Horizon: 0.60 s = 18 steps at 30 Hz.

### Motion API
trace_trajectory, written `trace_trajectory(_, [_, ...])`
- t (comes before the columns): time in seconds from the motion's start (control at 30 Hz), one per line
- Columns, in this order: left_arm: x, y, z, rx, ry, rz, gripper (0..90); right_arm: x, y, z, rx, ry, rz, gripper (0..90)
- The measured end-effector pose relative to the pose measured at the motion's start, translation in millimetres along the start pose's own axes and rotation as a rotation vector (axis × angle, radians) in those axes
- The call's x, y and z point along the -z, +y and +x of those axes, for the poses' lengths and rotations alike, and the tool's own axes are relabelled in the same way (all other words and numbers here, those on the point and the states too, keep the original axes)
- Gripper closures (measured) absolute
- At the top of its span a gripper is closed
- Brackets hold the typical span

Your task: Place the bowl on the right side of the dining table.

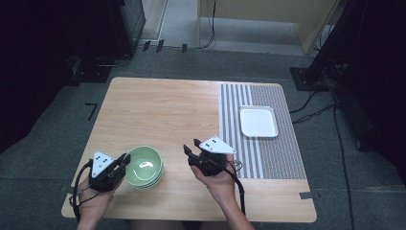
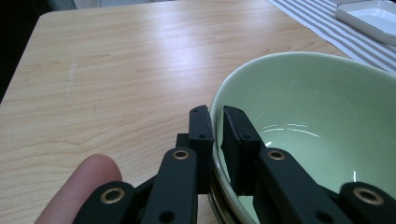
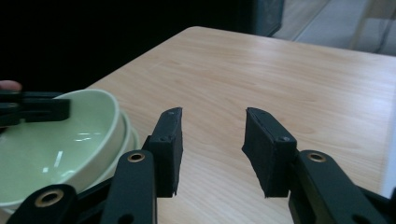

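I find my left gripper (image 2: 217, 114) clamped on the top green bowl's (image 2: 308, 121) rim; my right gripper (image 3: 212, 135) stands half-open, empty, beside the stack.

Green bowls (image 1: 143, 166): stacked, at least two (rims visible in the right gripper view, exact count unclear). One white tray (image 1: 258, 121). One striped mat (image 1: 261, 158). One wooden table (image 1: 158, 110). Two grippers: left gripper (image 1: 125, 159), right gripper (image 1: 190, 146).
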<state>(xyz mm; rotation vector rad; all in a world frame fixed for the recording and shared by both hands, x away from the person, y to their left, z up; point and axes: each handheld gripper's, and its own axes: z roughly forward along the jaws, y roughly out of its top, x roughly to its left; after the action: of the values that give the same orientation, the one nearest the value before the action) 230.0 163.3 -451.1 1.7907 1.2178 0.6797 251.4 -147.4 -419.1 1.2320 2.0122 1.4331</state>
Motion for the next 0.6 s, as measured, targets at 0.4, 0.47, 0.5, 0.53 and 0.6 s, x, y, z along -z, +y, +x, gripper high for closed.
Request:
trace_trajectory(0.4, [2.9, 3.9, -0.6, -0.012, -0.007, -0.024, 84.3, -27.1, 3.3, 29.0, 0.0, 0.123, 0.036, 63.7])
trace_trajectory(0.47, [3.5, 4.6, -1.5, -0.023, -0.003, -0.03, 84.4, -36.2, 1.9, 37.2, 0.006, 0.15, 0.052, 64.4])
trace_trajectory(0.5, [4.4, 5.2, -2.1, -0.032, 0.0, -0.037, 84.4, -39.5, 1.1, 40.6, 0.008, 0.155, 0.063, 64.2])
trace_trajectory(0.53, [4.7, 5.5, -2.5, -0.035, 0.001, -0.041, 84.4, -43.2, 0.1, 43.7, 0.012, 0.162, 0.068, 64.2])
trace_trajectory(0.6, [5.0, 5.7, -2.6, -0.039, 0.001, -0.041, 84.4, -46.6, -0.7, 46.5, 0.014, 0.169, 0.075, 64.3])
